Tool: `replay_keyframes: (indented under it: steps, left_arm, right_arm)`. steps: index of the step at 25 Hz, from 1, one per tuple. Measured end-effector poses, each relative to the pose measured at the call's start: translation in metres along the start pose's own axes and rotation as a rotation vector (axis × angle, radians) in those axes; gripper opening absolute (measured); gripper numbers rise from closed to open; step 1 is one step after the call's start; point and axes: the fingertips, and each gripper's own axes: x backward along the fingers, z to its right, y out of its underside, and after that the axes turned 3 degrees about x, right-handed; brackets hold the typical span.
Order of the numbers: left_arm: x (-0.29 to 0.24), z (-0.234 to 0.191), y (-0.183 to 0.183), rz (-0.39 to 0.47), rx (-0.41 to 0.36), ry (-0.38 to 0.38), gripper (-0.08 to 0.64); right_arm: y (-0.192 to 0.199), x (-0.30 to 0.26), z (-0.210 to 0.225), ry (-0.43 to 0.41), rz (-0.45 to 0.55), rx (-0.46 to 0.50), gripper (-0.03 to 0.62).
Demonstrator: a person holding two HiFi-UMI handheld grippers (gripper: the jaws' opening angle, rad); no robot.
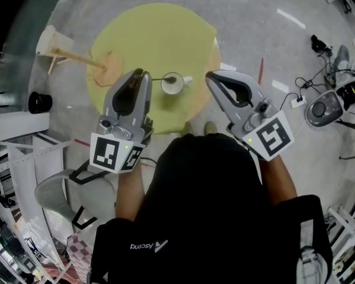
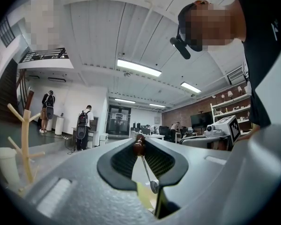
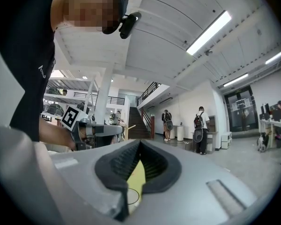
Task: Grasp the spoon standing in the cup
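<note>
- Pinching only the tip, is it?
- Yes. The left gripper (image 1: 145, 76) has its jaws clamped on the brown knob at the end of the spoon (image 2: 139, 147). The bowl end sits in the white cup (image 1: 172, 84), near the front of the yellow counter (image 1: 148, 34), and the handle leans left over the rim.
- And the right gripper (image 3: 139, 144)?
- Jaws together, nothing in them, held off to the cup's right.
- What worries you?
- So small a hold may let the spoon swivel or slip out. A sideways pull could also lever the bowl against the rim and tip the cup, since nothing steadies it. A straight lift looks safer.
</note>
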Motion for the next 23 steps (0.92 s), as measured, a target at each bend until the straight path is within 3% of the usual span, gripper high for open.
replay_keyframes:
  steps: [23]
  left_arm:
    - [-0.0039, -0.0012, 0.0064, -0.013, 0.002, -0.001, 0.055]
  right_arm:
    - [0.0012, 0.0034, 0.0024, -0.003, -0.010, 0.012, 0.003]
